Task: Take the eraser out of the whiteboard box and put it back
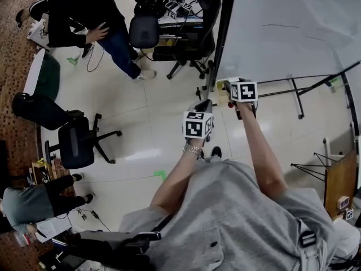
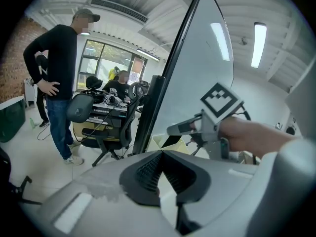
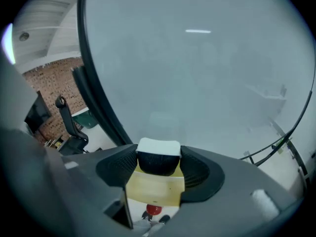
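Observation:
A white-topped, black-bodied eraser point(image 3: 158, 154) sits at the far end of a yellow box point(image 3: 155, 189) mounted at the whiteboard's point(image 3: 197, 73) lower edge. A red marker cap point(image 3: 153, 210) shows in the box nearer the camera. My right gripper point(image 3: 158, 166) has its two pads against the eraser's sides, shut on it. In the head view the right gripper point(image 1: 228, 87) reaches to the whiteboard point(image 1: 293, 27) corner, and the left gripper point(image 1: 204, 104) hangs just beside it. The left gripper point(image 2: 160, 174) is shut and holds nothing. It faces the right gripper point(image 2: 174, 129) and the box point(image 2: 160, 142).
A person in black point(image 1: 84, 21) stands at the back left beside office chairs point(image 1: 144, 31) and a cluttered desk point(image 1: 175, 7). Another chair point(image 1: 76, 143) stands on the left floor. The whiteboard's stand legs point(image 1: 294, 97) spread over the floor to the right.

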`<state>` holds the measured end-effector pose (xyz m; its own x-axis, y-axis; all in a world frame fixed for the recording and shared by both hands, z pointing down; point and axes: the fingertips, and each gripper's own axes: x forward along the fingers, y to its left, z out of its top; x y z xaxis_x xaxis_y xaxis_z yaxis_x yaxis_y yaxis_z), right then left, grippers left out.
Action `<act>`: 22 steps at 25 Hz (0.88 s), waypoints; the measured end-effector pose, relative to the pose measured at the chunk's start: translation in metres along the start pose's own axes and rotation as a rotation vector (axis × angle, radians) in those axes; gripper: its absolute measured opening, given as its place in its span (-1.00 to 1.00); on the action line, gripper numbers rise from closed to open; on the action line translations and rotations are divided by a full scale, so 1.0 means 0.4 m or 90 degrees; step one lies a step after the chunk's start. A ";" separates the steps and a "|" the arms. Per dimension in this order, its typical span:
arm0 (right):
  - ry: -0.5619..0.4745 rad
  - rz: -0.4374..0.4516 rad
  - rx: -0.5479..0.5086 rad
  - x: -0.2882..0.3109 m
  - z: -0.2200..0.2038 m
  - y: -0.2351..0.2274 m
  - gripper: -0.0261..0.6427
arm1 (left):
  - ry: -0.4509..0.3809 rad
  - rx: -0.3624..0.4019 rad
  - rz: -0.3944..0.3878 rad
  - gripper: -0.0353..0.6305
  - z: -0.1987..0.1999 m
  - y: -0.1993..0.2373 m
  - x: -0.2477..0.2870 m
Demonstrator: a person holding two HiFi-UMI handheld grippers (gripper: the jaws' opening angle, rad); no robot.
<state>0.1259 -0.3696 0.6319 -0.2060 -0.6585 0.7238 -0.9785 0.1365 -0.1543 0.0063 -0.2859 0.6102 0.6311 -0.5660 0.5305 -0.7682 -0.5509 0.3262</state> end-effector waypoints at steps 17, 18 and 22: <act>-0.036 0.069 -0.010 -0.178 0.008 0.044 -0.10 | -0.003 0.019 -0.019 -0.88 0.007 -0.052 0.013; -0.031 0.066 -0.012 -0.169 0.000 0.045 -0.10 | -0.003 0.019 -0.017 -0.88 0.008 -0.047 0.014; 0.003 0.043 -0.012 -0.084 -0.063 0.025 -0.10 | -0.004 0.014 -0.013 -0.88 0.010 -0.037 0.016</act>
<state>0.1230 -0.3275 0.6231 -0.2715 -0.6443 0.7150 -0.9623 0.1943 -0.1904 0.0218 -0.2838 0.6058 0.6480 -0.5582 0.5183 -0.7521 -0.5764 0.3196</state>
